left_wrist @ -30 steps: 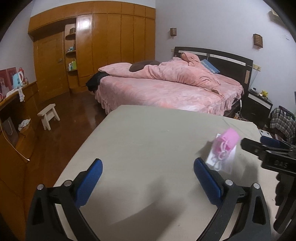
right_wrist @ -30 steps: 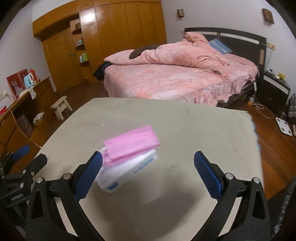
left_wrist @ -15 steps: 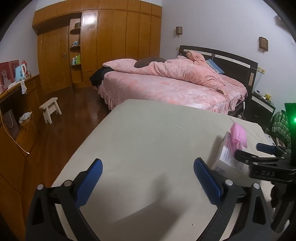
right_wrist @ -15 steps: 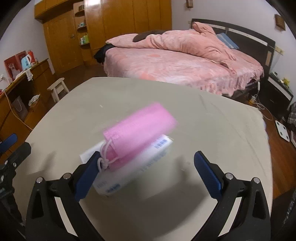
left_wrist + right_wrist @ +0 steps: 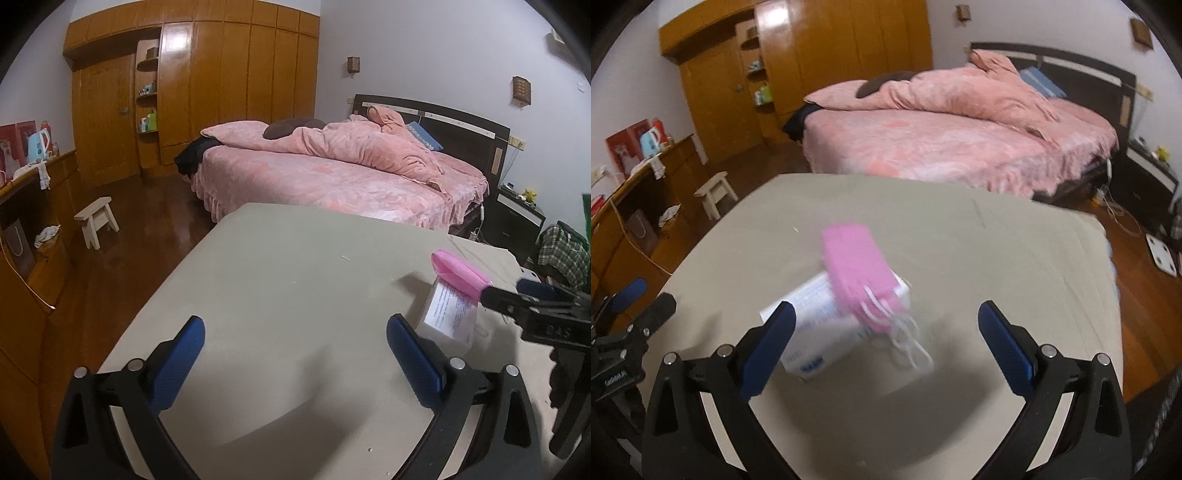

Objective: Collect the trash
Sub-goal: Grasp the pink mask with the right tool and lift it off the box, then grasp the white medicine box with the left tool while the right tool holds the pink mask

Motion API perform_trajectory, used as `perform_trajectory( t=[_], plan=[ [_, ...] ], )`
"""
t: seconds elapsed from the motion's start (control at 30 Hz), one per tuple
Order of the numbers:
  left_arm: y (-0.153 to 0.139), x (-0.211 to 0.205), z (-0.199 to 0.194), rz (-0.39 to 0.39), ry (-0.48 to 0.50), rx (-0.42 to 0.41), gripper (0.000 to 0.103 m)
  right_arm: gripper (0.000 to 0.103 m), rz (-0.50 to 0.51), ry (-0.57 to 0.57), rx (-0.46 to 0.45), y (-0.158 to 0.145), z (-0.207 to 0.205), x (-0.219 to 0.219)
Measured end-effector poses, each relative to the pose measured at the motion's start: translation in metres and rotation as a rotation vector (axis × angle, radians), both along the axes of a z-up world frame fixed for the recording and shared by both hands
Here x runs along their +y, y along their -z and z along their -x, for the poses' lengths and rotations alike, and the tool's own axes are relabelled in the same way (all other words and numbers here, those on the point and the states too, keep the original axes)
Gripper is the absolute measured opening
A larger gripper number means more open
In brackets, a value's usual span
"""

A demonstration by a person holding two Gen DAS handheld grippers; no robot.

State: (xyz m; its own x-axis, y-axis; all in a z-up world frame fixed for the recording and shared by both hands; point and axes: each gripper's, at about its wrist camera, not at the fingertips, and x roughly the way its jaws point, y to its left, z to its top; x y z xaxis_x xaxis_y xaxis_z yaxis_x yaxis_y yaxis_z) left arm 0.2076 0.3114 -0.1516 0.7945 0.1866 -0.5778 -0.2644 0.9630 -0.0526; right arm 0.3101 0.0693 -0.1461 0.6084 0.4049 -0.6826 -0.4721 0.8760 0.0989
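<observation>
Mask (image 5: 855,273) swung lengthwise on box (image 5: 827,325); right tongs (image 5: 886,338) wide.

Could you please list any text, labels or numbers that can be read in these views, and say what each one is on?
"DAS", roughly: embossed on the right tool's black body, partly legible.
White box: printed lines and a blue mark, too blurred to read.
Red box on the sideboard: too small to read.

Left gripper (image 5: 295,358) — jaws spread wide, nothing between blue pads. Right gripper (image 5: 886,343) — jaws likewise wide apart, level, pointing forward.
</observation>
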Motion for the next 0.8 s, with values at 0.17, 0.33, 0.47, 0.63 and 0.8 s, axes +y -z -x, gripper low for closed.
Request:
perform_trajectory(
  t=[0.17, 0.33, 0.47, 0.63, 0.8],
  plan=[
    [0.0, 0.002, -0.001, 0.004, -0.004, -0.002, 0.097, 0.089, 0.013, -0.019, -0.017, 0.003, -0.019, 0.012],
    [0.0, 0.001, -0.004, 0.005, 0.001, 0.0, 0.097, 0.072, 0.015, -0.041, 0.019, 0.013, -0.028, 0.017],
    [0.0, -0.002, -0.006, 0.002, 0.006, 0.005, 0.097, 0.057, -0.018, -0.059, 0.051, 0.018, -0.029, 0.016],
    [-0.001, -0.007, -0.008, -0.001, 0.018, 0.012, 0.097, 0.037, -0.032, -0.05, 0.058, 0.017, -0.029, 0.01],
    [0.0, -0.02, -0.014, 0.004, 0.047, 0.017, 0.097, 0.024, -0.027, -0.025, 0.047, 0.012, -0.025, -0.006]
  ],
)
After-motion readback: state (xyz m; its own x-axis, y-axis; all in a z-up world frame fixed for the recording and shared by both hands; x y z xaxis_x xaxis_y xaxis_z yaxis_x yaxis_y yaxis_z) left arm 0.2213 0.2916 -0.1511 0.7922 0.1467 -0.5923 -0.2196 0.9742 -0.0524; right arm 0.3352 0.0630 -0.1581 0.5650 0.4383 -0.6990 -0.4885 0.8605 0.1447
